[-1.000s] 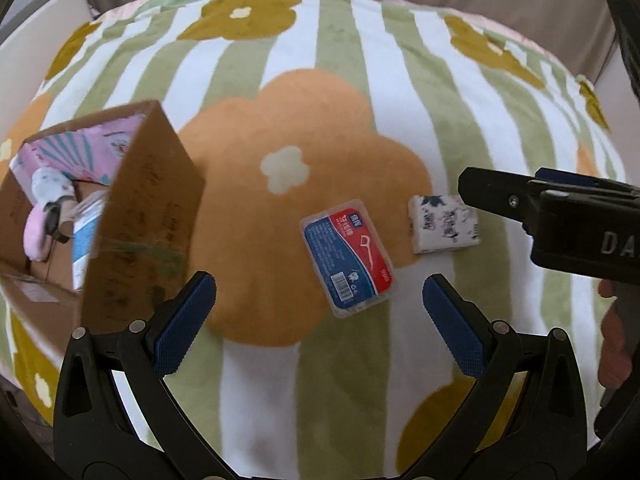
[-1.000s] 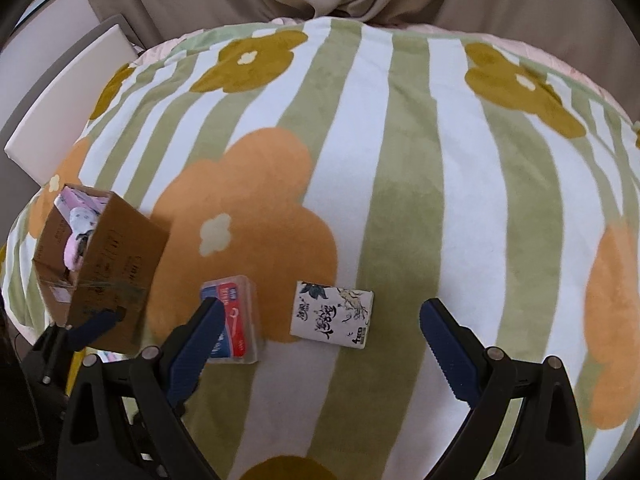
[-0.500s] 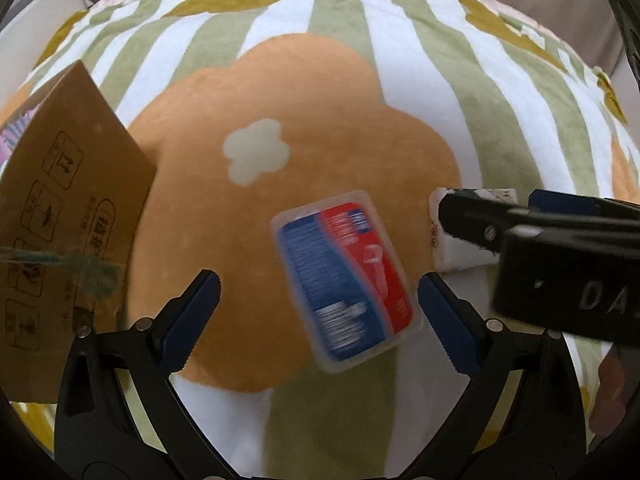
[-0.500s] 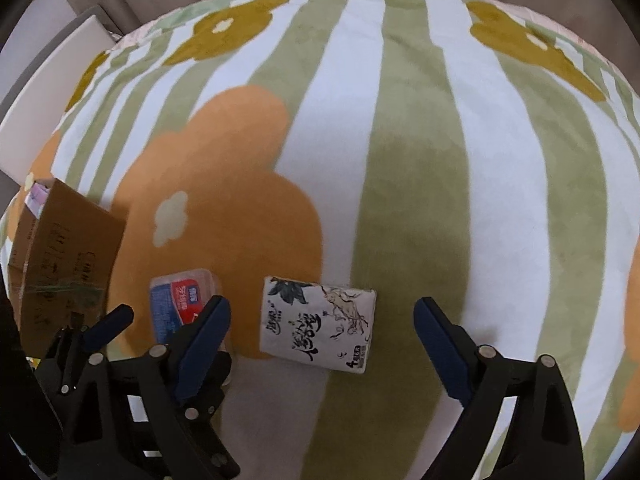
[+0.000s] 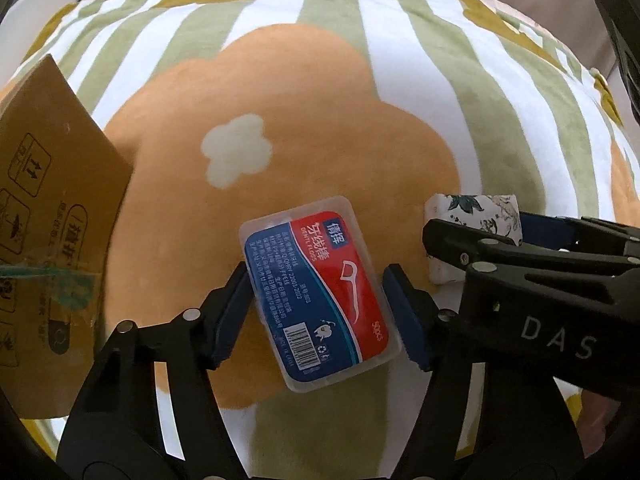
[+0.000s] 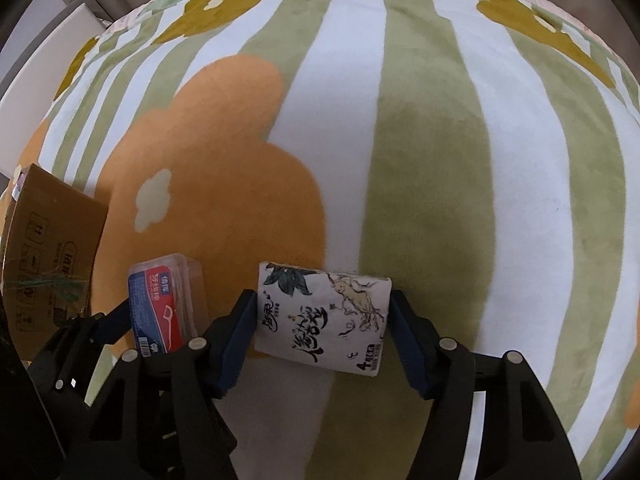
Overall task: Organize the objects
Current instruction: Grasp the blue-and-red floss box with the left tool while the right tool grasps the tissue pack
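A clear dental floss box (image 5: 316, 292) with a red and blue label lies askew on the orange flower of the blanket. My left gripper (image 5: 316, 284) straddles it with jaws closing, the blue pads meeting its long edges. A white tissue pack (image 6: 324, 320) with ink drawings lies just to its right. My right gripper (image 6: 322, 312) is closing on the pack, both pads against its short ends. The left wrist view shows the tissue pack (image 5: 472, 208) partly hidden behind the right gripper's black fingers. The floss box (image 6: 164, 308) also appears in the right wrist view.
An open cardboard box (image 5: 48, 200) stands at the left, close beside the left gripper. The striped green, white and orange blanket (image 6: 420, 140) stretches away ahead and to the right. A pale panel (image 6: 52, 52) edges the far left.
Both grippers came down over their objects and their jaws narrowed from wide apart to touching the floss box and the tissue pack. The cardboard box slid toward the left edge of both views.
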### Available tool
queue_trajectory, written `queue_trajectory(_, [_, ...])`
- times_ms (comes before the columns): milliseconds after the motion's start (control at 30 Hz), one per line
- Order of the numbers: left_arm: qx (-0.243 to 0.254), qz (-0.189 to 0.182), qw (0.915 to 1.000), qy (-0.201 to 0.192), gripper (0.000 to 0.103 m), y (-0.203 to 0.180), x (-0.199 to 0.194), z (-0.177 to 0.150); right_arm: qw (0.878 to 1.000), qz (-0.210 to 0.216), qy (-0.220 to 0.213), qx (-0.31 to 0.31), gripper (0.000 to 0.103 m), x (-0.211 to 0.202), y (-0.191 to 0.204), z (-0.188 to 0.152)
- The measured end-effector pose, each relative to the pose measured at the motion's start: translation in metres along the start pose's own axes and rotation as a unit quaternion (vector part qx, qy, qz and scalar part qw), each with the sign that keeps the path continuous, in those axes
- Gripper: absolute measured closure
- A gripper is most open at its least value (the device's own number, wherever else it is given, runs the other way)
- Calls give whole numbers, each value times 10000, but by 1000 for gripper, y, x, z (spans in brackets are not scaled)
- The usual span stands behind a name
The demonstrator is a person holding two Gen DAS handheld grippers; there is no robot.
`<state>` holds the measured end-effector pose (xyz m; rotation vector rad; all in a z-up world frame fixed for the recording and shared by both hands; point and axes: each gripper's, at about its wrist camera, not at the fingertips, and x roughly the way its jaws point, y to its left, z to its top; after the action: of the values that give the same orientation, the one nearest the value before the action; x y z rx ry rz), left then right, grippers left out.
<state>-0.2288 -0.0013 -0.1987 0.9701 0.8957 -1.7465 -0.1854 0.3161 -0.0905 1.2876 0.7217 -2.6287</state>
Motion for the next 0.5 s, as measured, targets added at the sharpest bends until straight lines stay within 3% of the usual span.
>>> queue_trajectory(333, [12, -62, 10000, 4, 52, 3, -6, 4, 10000, -72, -21, 5, 46, -6, 0, -3])
queue_trajectory(500, [64, -83, 9999, -6, 52, 7, -14, 4, 9999, -80, -83, 65, 46, -17, -4, -5])
